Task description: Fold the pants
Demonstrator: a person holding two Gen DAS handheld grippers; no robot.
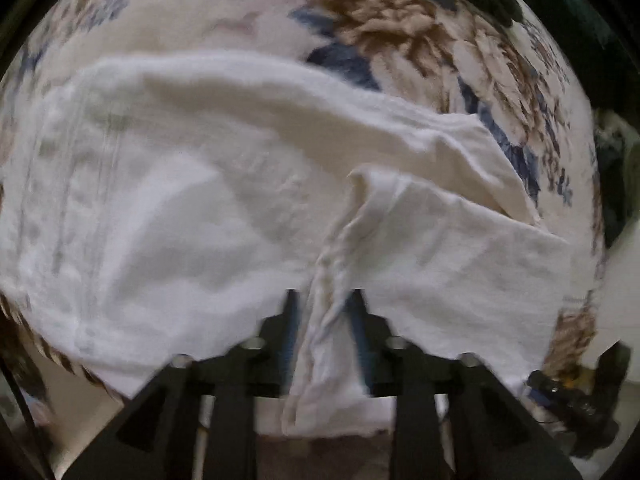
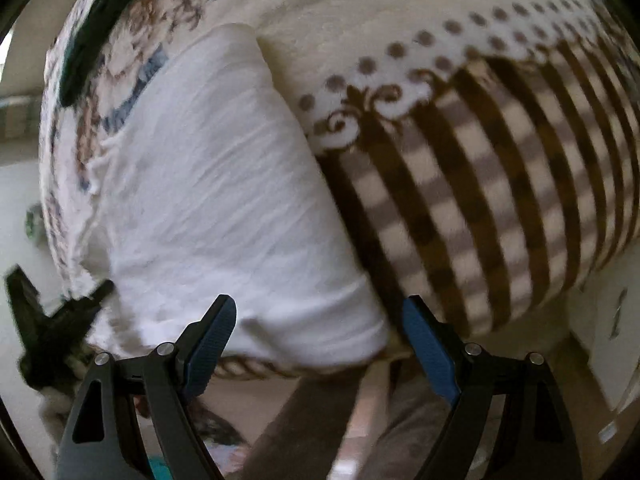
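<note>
White pants (image 1: 180,200) lie crumpled on a patterned blanket. In the left wrist view a bunched ridge of their cloth runs up between the blue pads of my left gripper (image 1: 324,312), and the fingers (image 1: 291,320) press on it from both sides. The right wrist view shows the pants (image 2: 224,200) as a broad, flat white panel. My right gripper (image 2: 320,308) hangs over its near edge with the jaws wide apart and no cloth pinched between the pads. The pants' far end is out of sight in both views.
The blanket has brown and blue flowers (image 1: 400,20) at one end and brown checks with dots (image 2: 500,180) at the other. A dark green cloth (image 2: 100,32) lies at its far edge. Pale floor (image 2: 16,200) shows beyond the bed's edges.
</note>
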